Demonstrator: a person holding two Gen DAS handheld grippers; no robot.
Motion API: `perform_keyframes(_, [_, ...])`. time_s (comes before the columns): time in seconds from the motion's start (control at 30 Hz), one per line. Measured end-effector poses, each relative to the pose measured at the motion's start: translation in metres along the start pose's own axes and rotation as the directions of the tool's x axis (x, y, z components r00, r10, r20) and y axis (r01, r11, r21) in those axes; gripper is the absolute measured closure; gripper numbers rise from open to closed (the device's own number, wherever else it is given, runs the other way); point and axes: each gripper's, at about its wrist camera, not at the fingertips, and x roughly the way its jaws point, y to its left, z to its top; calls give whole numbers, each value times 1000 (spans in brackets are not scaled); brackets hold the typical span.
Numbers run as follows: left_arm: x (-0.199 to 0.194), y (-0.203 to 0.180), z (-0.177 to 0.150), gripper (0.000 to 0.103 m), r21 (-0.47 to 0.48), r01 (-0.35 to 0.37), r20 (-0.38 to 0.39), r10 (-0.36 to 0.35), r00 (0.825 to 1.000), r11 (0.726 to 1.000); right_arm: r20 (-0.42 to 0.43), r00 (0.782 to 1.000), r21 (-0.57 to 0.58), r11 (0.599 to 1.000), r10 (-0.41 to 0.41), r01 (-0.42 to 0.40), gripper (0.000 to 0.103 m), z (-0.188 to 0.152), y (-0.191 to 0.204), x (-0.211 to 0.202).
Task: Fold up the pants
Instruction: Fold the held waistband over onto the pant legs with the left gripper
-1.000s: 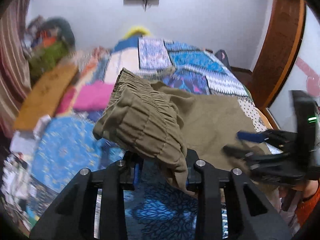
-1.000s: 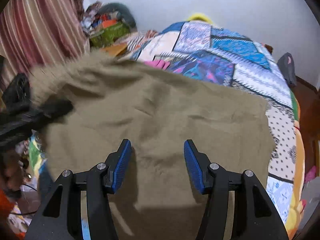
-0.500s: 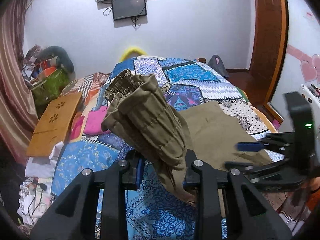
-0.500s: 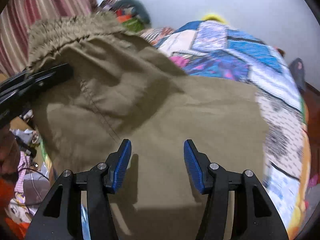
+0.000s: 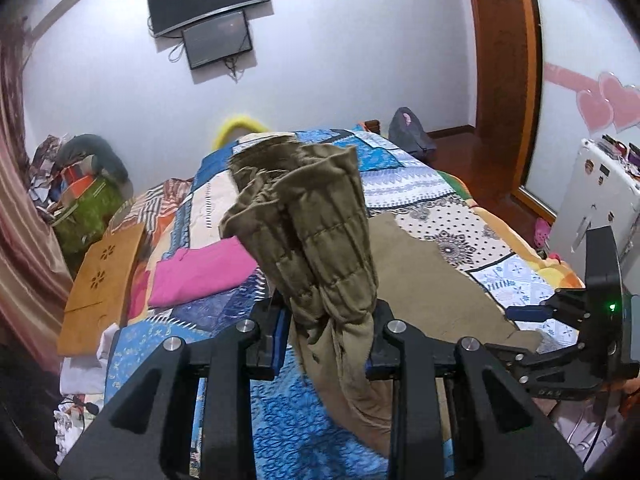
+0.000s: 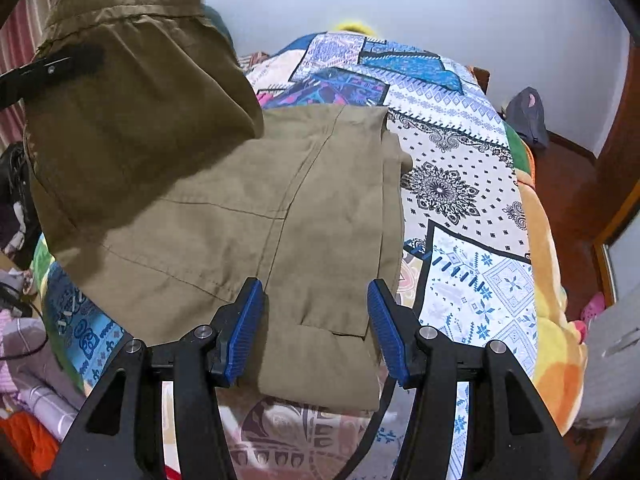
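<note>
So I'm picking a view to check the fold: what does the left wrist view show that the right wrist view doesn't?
Left wrist only: the left gripper shut on the bunched waistband of the pants, a pink cloth and a wooden board beside the quilt.

Right wrist only: the right gripper open above the pants' flat part, with its seams and hem edge clear.

Both: the olive pants, lifted at one end, the patchwork quilt and each other's gripper at the frame edge.

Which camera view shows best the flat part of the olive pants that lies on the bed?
The right wrist view: the pants spread flat there, seams and leg edges visible. The left wrist view shows mostly the bunched waistband in the left tongs, hiding the flat part.
</note>
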Motion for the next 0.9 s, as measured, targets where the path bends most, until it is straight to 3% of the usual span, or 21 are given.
perform_keyframes(0.67, [26, -88, -12, 80, 114, 166, -103, -155, 983, 979, 13, 996, 77, 994, 83, -84, 52, -5, -20, 11])
perform_keyframes(0.9, [47, -98, -25, 77, 74, 221, -189, -204, 960, 972, 12, 998, 89, 994, 63, -64, 52, -8, -28, -4])
